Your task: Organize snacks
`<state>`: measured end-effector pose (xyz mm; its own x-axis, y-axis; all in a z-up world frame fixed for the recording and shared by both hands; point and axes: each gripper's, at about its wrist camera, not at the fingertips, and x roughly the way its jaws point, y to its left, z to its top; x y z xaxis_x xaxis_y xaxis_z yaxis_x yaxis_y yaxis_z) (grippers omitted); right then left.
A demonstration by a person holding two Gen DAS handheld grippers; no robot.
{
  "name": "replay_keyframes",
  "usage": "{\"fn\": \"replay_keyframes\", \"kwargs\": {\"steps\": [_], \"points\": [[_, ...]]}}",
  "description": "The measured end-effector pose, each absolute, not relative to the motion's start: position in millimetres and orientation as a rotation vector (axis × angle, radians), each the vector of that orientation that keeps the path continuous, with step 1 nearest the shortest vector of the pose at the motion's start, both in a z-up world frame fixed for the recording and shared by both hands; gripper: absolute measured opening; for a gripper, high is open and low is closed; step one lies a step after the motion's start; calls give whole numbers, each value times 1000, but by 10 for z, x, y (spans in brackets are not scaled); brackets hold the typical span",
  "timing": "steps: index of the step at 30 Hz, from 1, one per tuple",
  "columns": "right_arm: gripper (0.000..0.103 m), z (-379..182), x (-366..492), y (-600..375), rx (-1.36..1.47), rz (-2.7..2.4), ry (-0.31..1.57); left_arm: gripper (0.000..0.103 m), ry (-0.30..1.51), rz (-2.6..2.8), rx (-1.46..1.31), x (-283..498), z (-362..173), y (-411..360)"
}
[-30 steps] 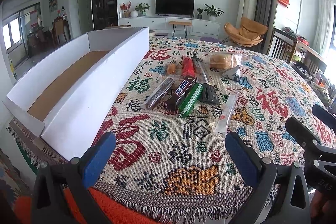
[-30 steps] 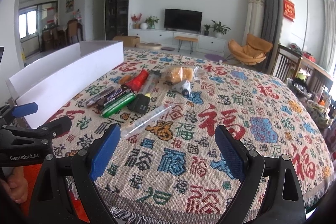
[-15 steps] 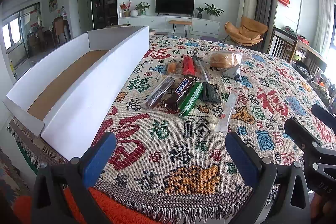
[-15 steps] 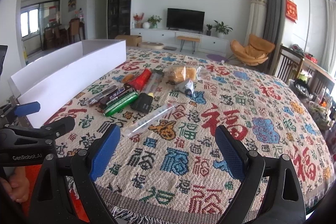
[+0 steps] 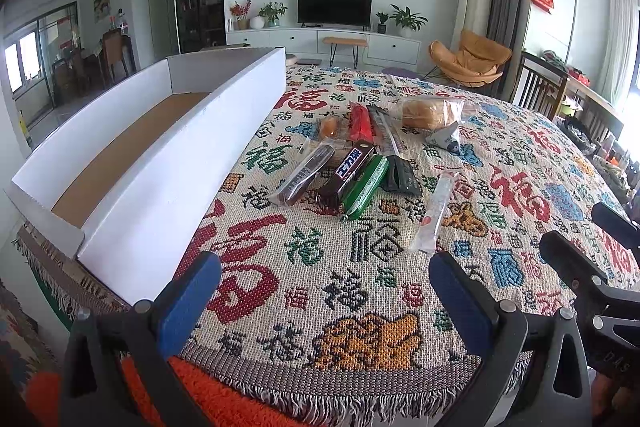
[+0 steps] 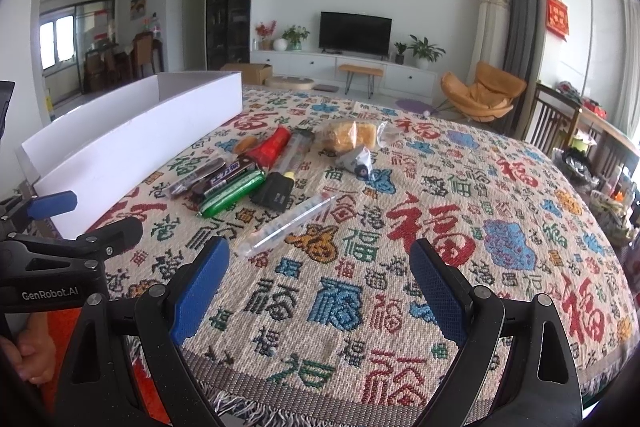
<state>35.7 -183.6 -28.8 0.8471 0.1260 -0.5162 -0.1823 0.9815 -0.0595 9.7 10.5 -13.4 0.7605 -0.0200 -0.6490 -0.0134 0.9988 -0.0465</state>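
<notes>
Both grippers hanging open at the cloth's near edge, nothing picked up yet.

I'm taking the box [image 5: 168, 163] as my landmark: it's sitting empty at far left, and the snacks [image 5: 352, 167] are lying loose just right of it. My left gripper [image 5: 324, 303] is waiting spread and empty, nearer the box. The clear stick [image 6: 288, 225] is lying slantwise, near end pointing toward my right gripper [image 6: 320, 287], likewise spread and empty, probably the closer one.
</notes>
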Motion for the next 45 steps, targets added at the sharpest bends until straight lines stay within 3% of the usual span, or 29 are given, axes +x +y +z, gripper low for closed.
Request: {"fn": "replay_keyframes", "kwargs": {"steps": [38, 45], "points": [[93, -347, 417, -1885, -79, 147, 584, 103, 808, 26, -105, 222, -249, 250], [93, -719, 1211, -1987, 89, 326, 868, 103, 826, 16, -223, 245, -301, 435]]}}
